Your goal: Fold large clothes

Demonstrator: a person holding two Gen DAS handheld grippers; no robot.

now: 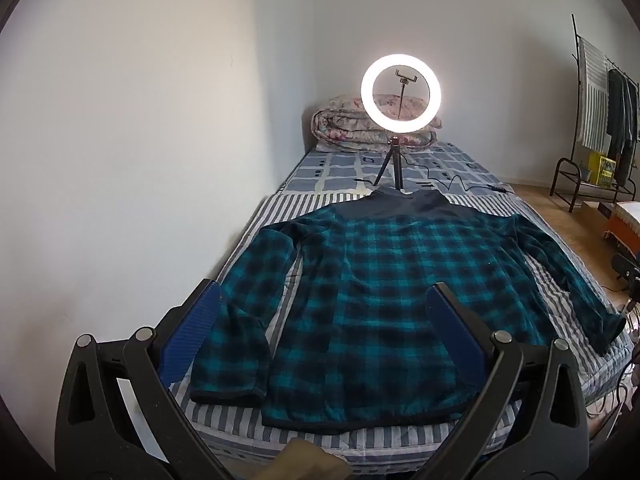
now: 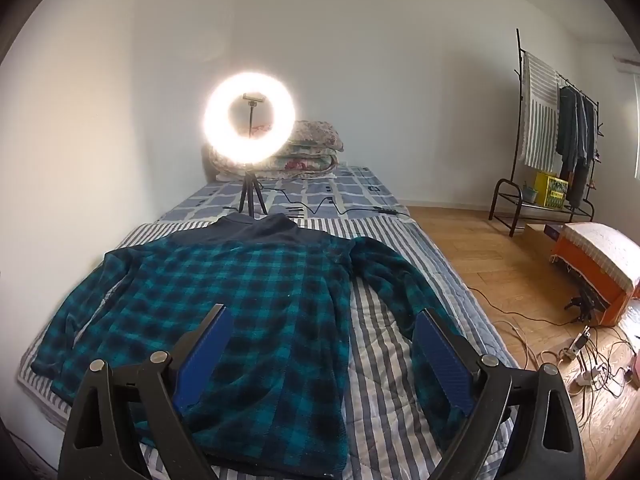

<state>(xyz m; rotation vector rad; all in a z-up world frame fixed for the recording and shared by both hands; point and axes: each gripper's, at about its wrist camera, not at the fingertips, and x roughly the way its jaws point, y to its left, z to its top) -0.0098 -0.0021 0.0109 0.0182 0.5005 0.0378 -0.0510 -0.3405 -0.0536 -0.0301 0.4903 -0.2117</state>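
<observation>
Plaid fleece shirt (image 1: 360, 288) lies flat on the bed (image 1: 400, 444), sleeves spread. We hold left tongs (image 1: 324, 344) and right tongs (image 2: 320, 360) released above its hem; thick fleece may slip and bunch.

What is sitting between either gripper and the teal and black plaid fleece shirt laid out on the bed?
Nothing visible. The teal and black plaid fleece shirt lies flat, right ahead of the open left gripper and open right gripper. The lit ring light on its tripod stands beyond the collar, on the striped bed cover.
</observation>
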